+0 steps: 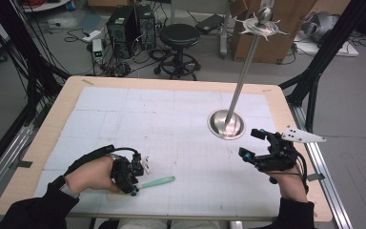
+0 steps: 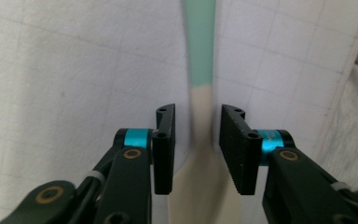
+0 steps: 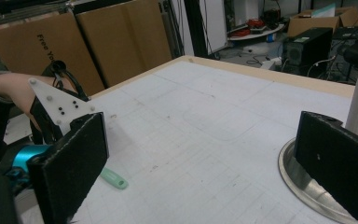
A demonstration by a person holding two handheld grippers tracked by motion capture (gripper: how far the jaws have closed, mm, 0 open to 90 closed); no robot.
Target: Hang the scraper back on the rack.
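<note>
I see a flat spatula w/ mint-green handle and cream-beige blade (image 1: 147,183), lying flat on the white gridded mat near my side of the table, left of centre. Handle points right, rounded tip free on the mat (image 3: 113,178). In the left gripper view the cream neck (image 2: 199,119) widens toward the blade, green handle running straight away. Looks intact, not tilted.

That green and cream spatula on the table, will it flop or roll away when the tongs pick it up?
The spatula looks flat and lies flush on the mat, so it probably won't roll. Its thin cream blade may bend a little; the green handle looks stiffer. It seems small and light, so the left tongs, straddling its narrow neck, should lift it easily, though it could tilt.
</note>
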